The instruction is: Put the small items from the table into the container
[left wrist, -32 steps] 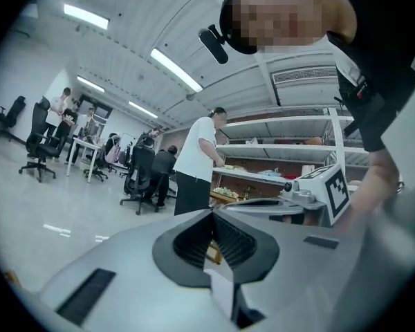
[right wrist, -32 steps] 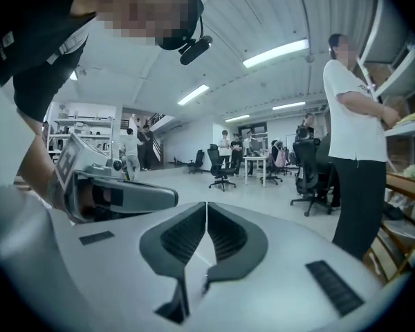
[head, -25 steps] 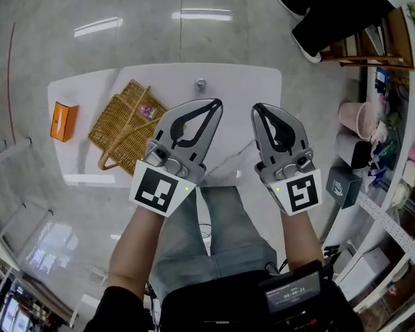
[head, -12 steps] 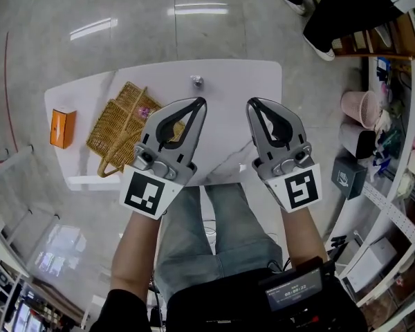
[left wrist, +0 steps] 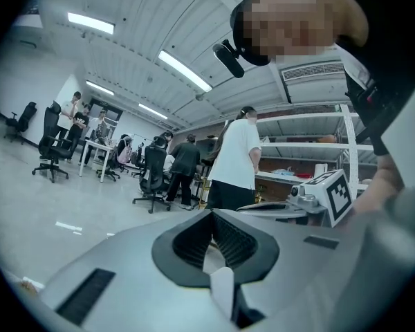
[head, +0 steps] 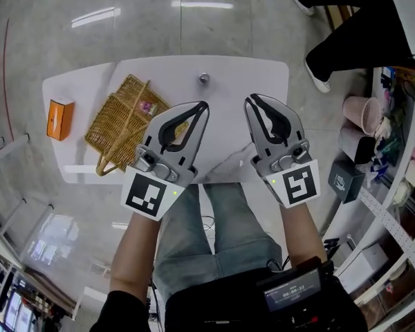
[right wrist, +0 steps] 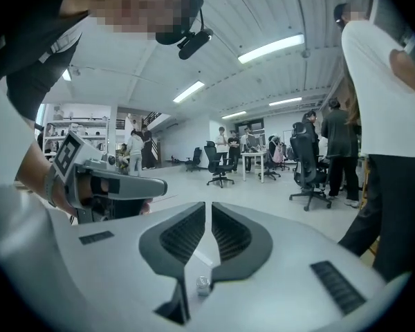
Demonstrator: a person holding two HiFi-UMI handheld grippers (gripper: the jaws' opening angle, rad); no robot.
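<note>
"Head view first. What is there?" asks Ana.

"A white worktop (head: 252, 75) with a brown woven straw basket (head: 121, 124) on it," says Ben. "A small orange box (head: 59, 118) sits near the basket. A small shiny silver metal knob (head: 204, 78) sits alone, well apart from the basket. The left gripper (head: 203, 105) and the right gripper (head: 252, 99) hang above the near side."

"Left gripper view?"

"Its fingers (left wrist: 187, 244) are squeezed together. Nothing is in them."

"Right gripper view?"

"Same. Its fingers (right wrist: 180, 237) are pressed together and hold nothing."

"What could go wrong?"

"I think the knob looks round. Closed fingers could bump it and roll it off the worktop. They must spread first. The basket looks light, so a poke could push it away."
</note>
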